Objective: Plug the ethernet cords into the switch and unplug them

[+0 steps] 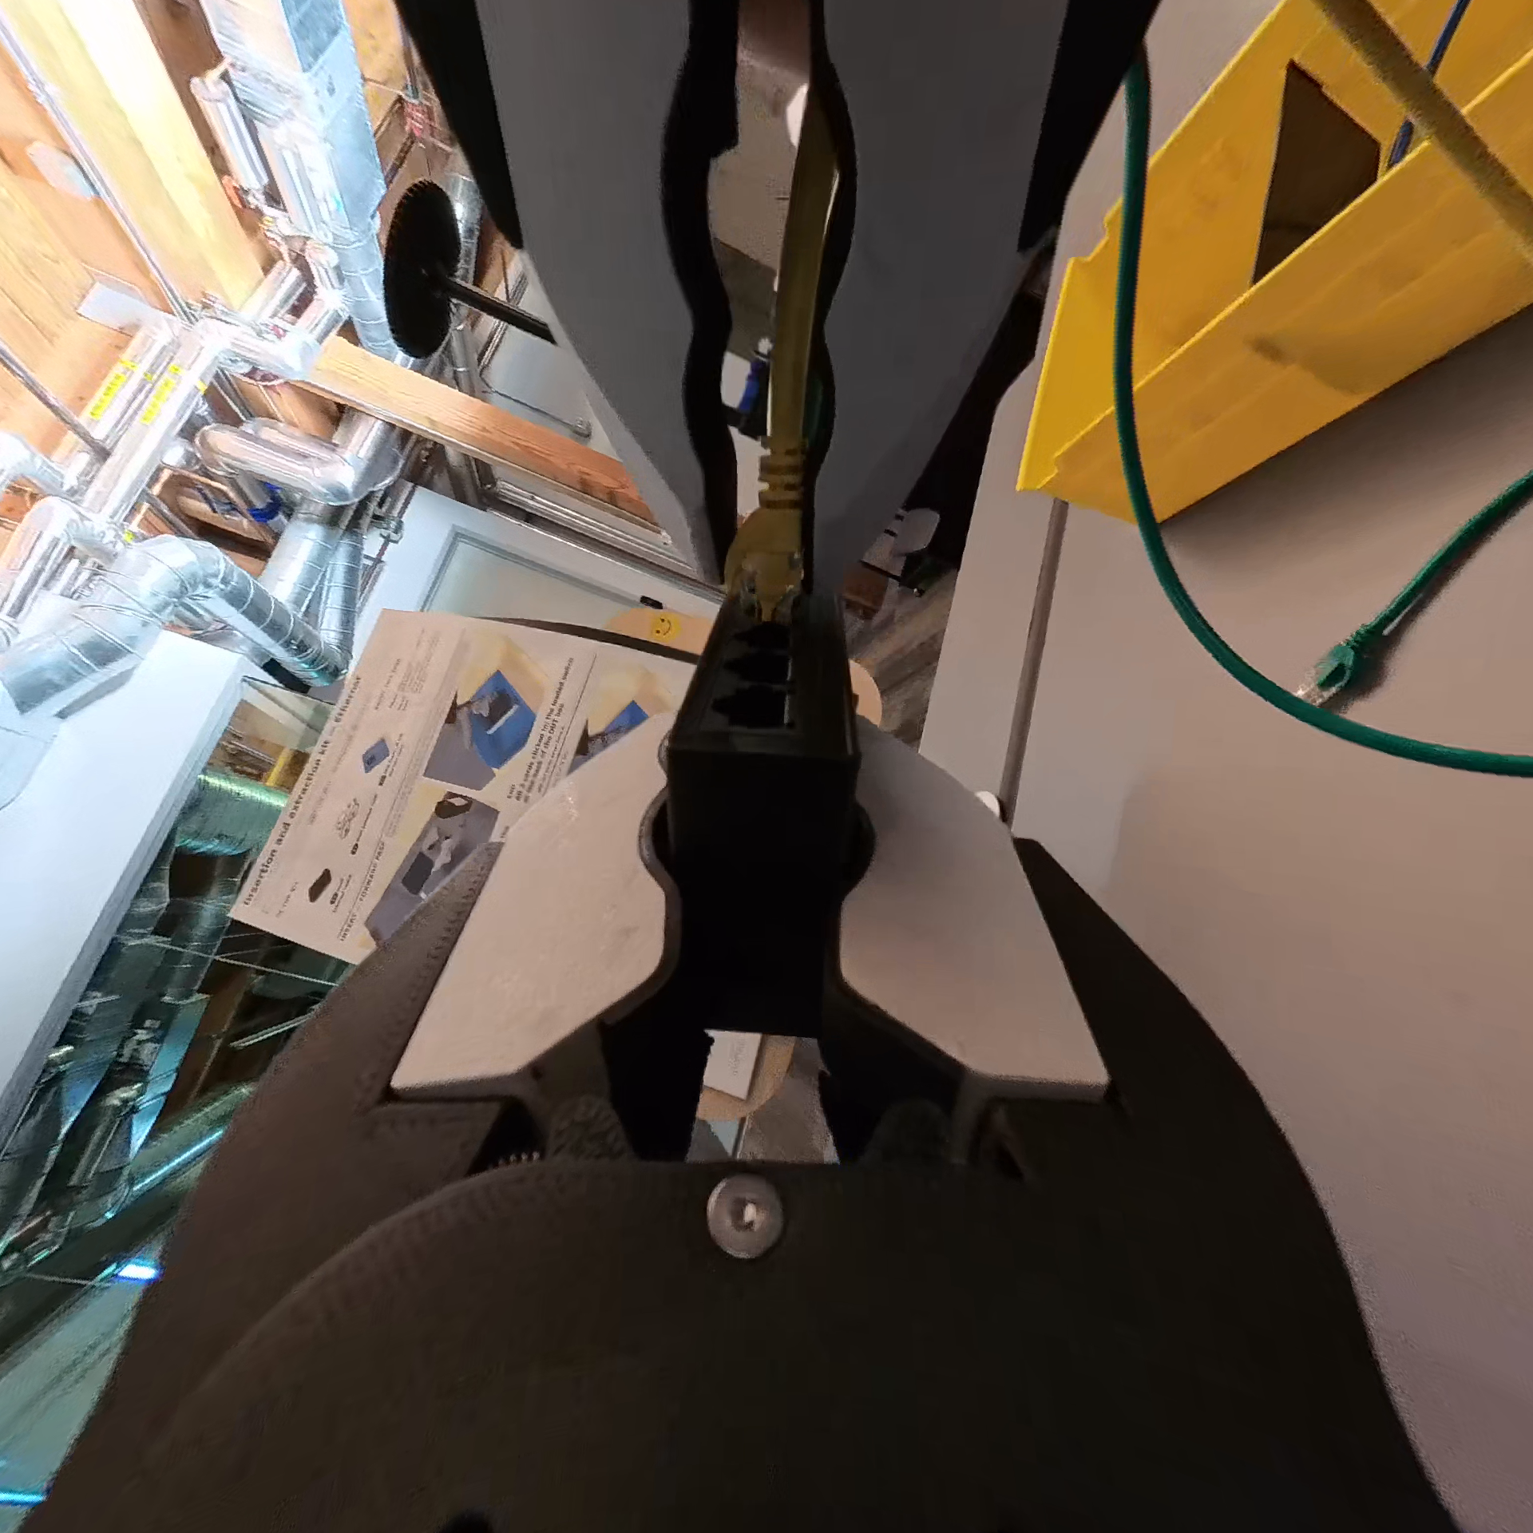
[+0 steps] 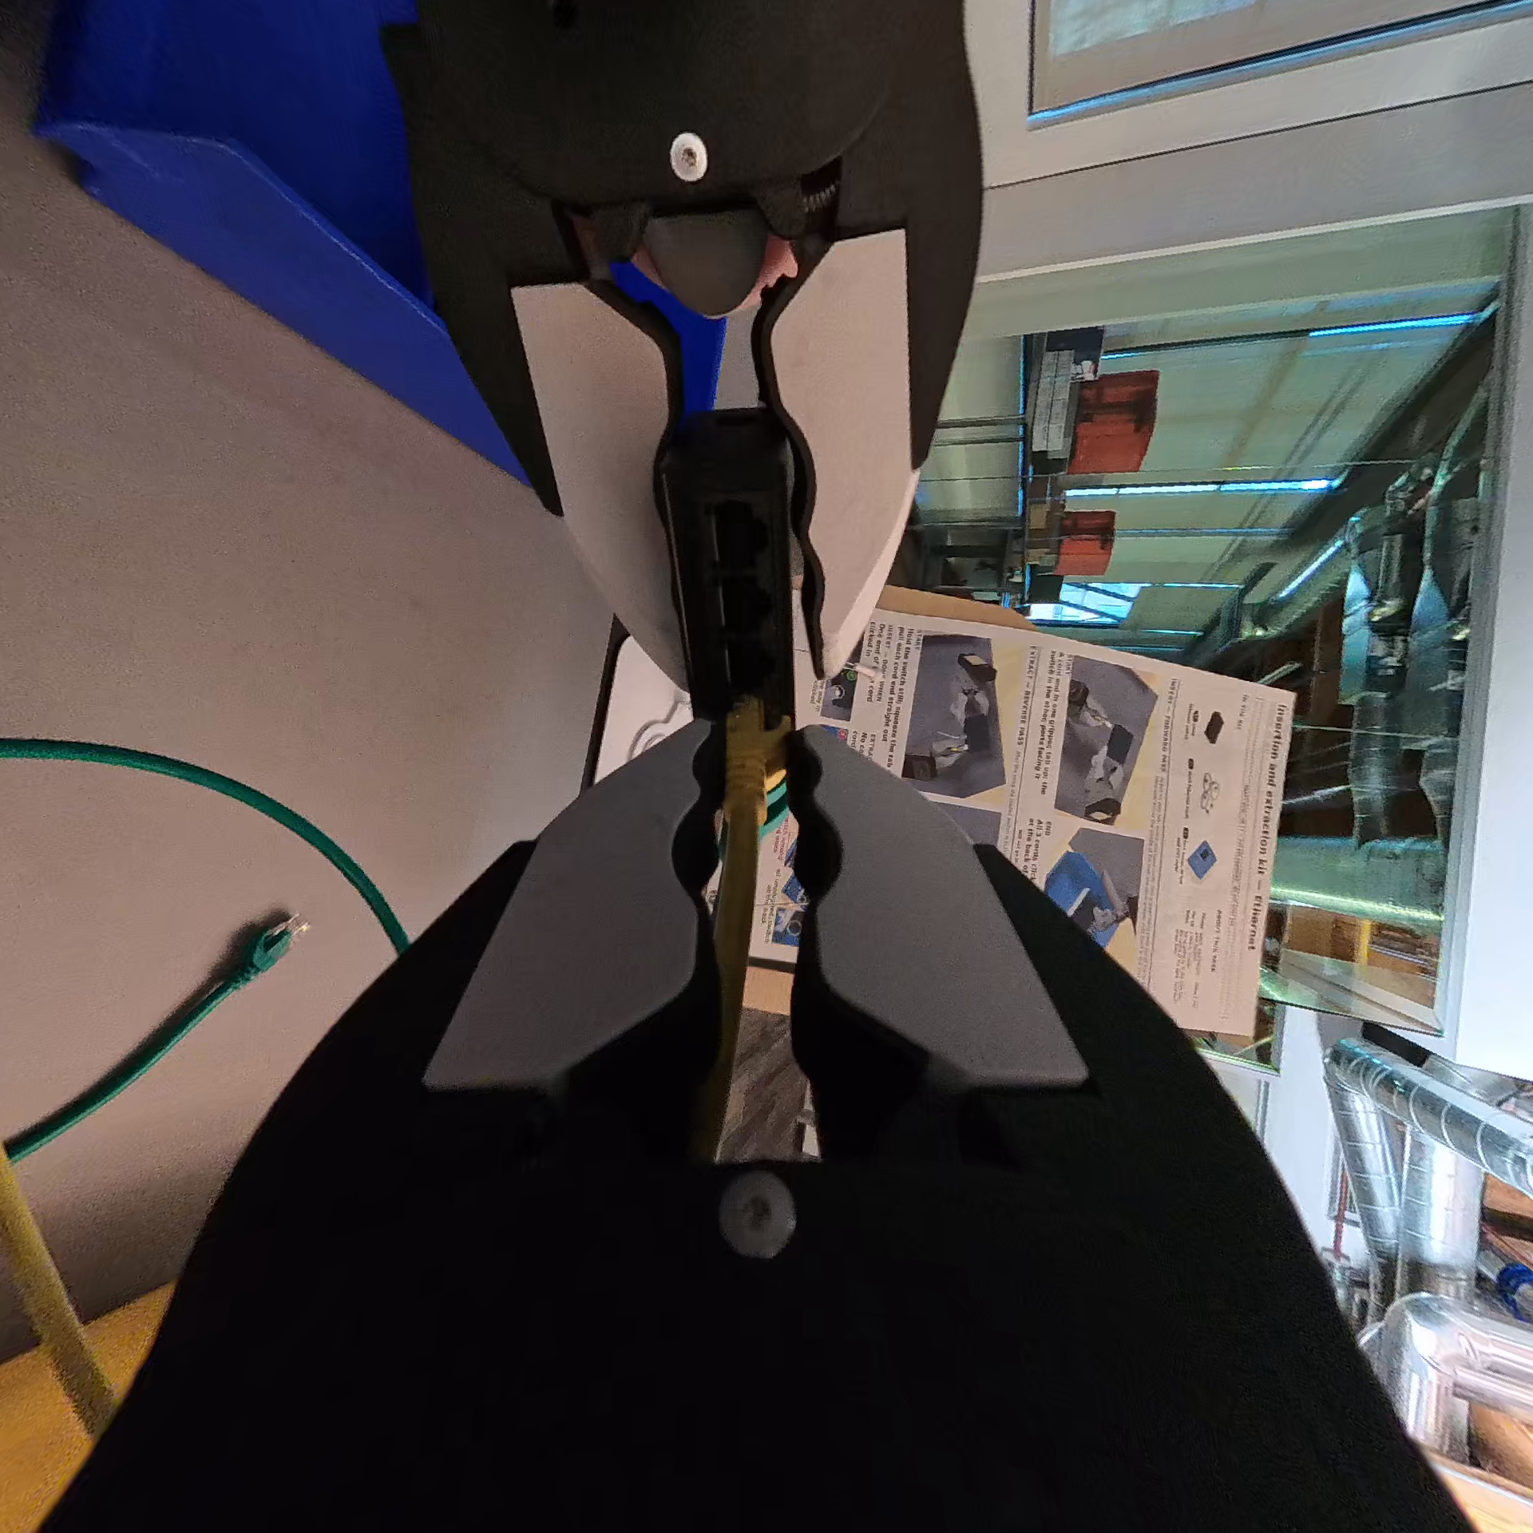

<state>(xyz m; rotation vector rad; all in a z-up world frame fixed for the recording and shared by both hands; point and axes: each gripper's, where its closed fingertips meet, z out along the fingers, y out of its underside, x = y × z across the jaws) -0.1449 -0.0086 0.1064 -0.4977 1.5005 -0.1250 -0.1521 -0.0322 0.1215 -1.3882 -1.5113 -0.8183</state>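
A black switch (image 1: 763, 829) is held in my left gripper (image 1: 763, 747), shut on its sides with the ports facing outward. My right gripper (image 2: 751, 747) is shut on a yellow ethernet cord (image 2: 738, 871) just behind its plug (image 1: 776, 556). The plug's tip is at the switch's end port; how deep it sits is hidden. The other ports (image 2: 738, 581) look empty. A green cord (image 1: 1161, 581) lies loose on the grey table, its plug (image 2: 270, 946) free. The right gripper (image 1: 771, 572) also shows in the left wrist view, and the left gripper (image 2: 747, 664) in the right wrist view.
A yellow bin (image 1: 1244, 290) stands on the table beside the green cord. A blue bin (image 2: 249, 207) stands behind the left gripper. A printed instruction sheet (image 2: 1078, 788) stands propped beyond the switch. Pipes and ducts fill the background. My left and right fingertips are right by each other.
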